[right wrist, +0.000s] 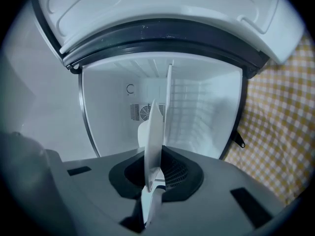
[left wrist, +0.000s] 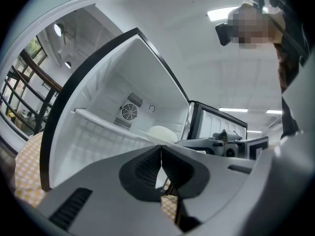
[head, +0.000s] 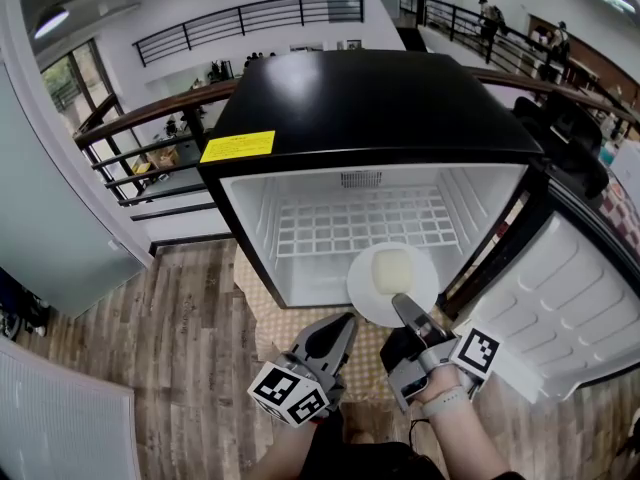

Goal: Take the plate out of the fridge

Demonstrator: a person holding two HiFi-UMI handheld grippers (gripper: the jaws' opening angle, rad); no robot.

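A small black fridge (head: 370,98) stands open, its white inside and wire shelf (head: 360,218) bare. The white plate (head: 392,283) with a pale yellow block on it hangs at the fridge's front opening, gripped at its near rim by my right gripper (head: 405,306), which is shut on it. In the right gripper view the plate (right wrist: 153,136) shows edge-on between the jaws. My left gripper (head: 340,330) hovers below and left of the plate, shut and holding nothing; in its own view the left gripper (left wrist: 161,161) has its pads pressed together.
The fridge door (head: 570,298) swings open to the right. A yellow checked mat (head: 262,308) lies under the fridge on the wooden floor (head: 180,318). A dark railing (head: 150,118) runs behind, and a grey wall (head: 50,218) rises at left.
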